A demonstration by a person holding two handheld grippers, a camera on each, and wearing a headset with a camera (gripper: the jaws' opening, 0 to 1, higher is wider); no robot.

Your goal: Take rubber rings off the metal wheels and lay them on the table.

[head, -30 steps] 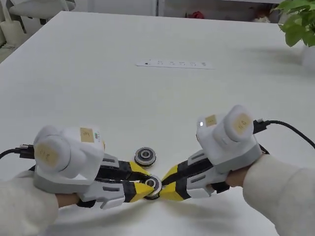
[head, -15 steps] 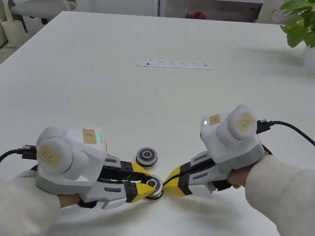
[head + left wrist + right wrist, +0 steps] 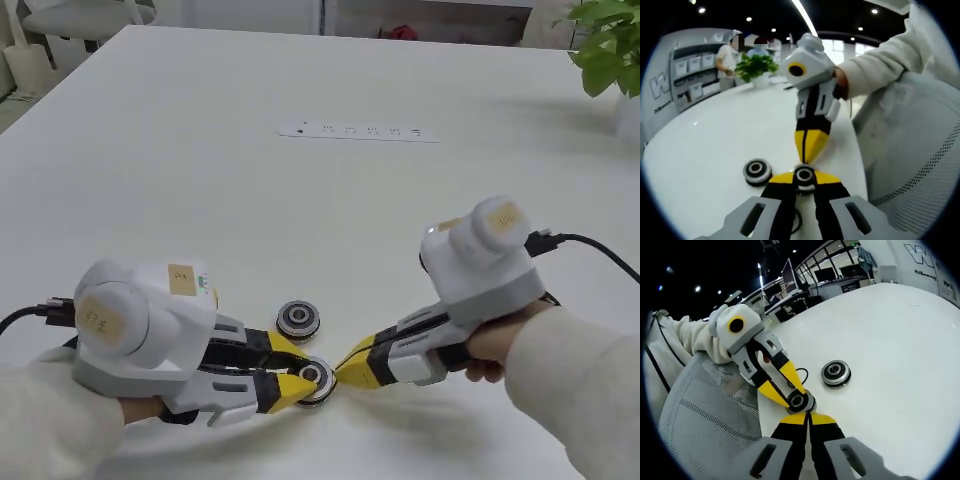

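Jaws of left gripper (image 3: 303, 368) pinched metal wheel (image 3: 316, 377) by near edge of worktop (image 3: 300, 200); right gripper (image 3: 342, 367) jaws pressed together, tips touching its rim. 2nd wheel (image 3: 297, 318) lay flat just beyond.

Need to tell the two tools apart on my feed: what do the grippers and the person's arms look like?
They match. The left gripper and right gripper each have a rounded white-and-grey housing, black jaws with yellow tips, and a tan sticker with small marks too blurred to read. A black cable leaves the back of each. The person wears fuzzy white sleeves.
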